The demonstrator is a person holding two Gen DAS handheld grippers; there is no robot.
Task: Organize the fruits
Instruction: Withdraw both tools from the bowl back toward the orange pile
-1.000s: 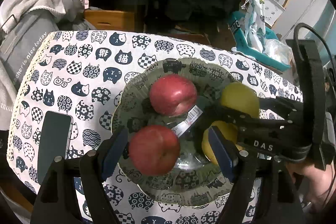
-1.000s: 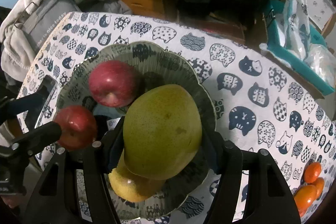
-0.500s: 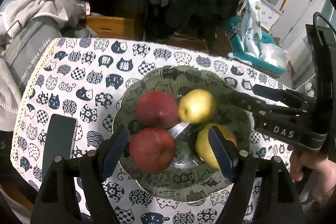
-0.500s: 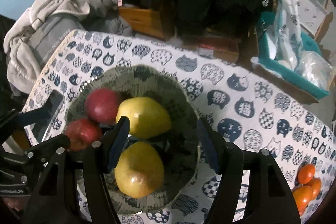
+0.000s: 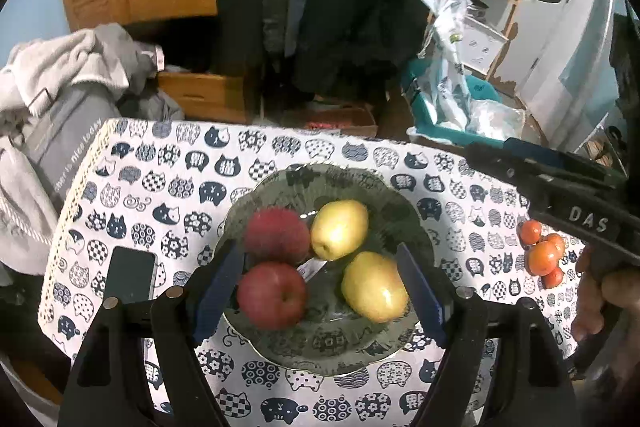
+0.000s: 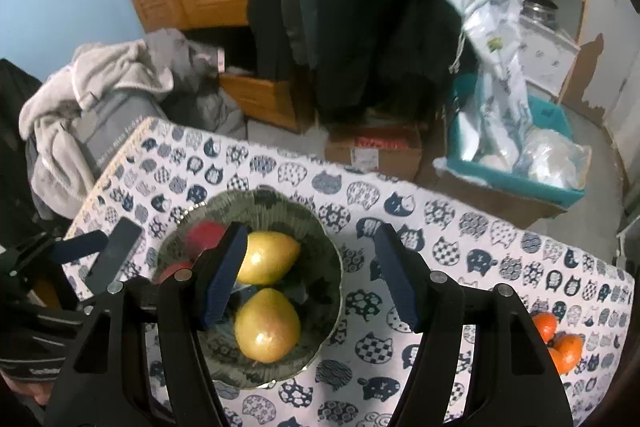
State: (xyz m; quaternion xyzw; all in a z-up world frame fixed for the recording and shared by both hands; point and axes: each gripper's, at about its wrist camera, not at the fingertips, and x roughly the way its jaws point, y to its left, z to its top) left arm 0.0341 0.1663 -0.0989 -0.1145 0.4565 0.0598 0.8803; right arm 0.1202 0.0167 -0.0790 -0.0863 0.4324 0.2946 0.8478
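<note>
Glass bowl (image 5: 400,203) with a scalloped rim, set near the middle of the table (image 5: 168,163), which wears a cloth printed with dark blue cats. Four fruits inside: near red apple (image 5: 272,295) at seven o'clock of the bowl, far red apple (image 5: 276,233) at ten o'clock just behind it, near yellow pear (image 5: 374,291) at four o'clock, far yellow pear (image 5: 340,229) at one o'clock, close against the far apple. Both pears also plain from the right wrist, one above the other (image 6: 266,263) (image 6: 266,325); apples there mostly hidden behind the left blue pad.

Left gripper (image 5: 320,291) raised above the bowl, fingers (image 5: 218,291) spread wide and gripping nothing, the near apple and near pear seen between them but untouched. Right gripper (image 6: 308,275) likewise lifted clear, fingers (image 6: 394,281) parted and empty, pads touching no fruit; from the left wrist its black body reaches in from three o'clock, a hand (image 5: 600,303) wrapped round its handle.

Dark phone (image 5: 130,279) flat on the cloth at nine o'clock of the bowl, apart from it. Small cluster of oranges (image 5: 542,253) at three o'clock near the table edge, well apart from the bowl.
</note>
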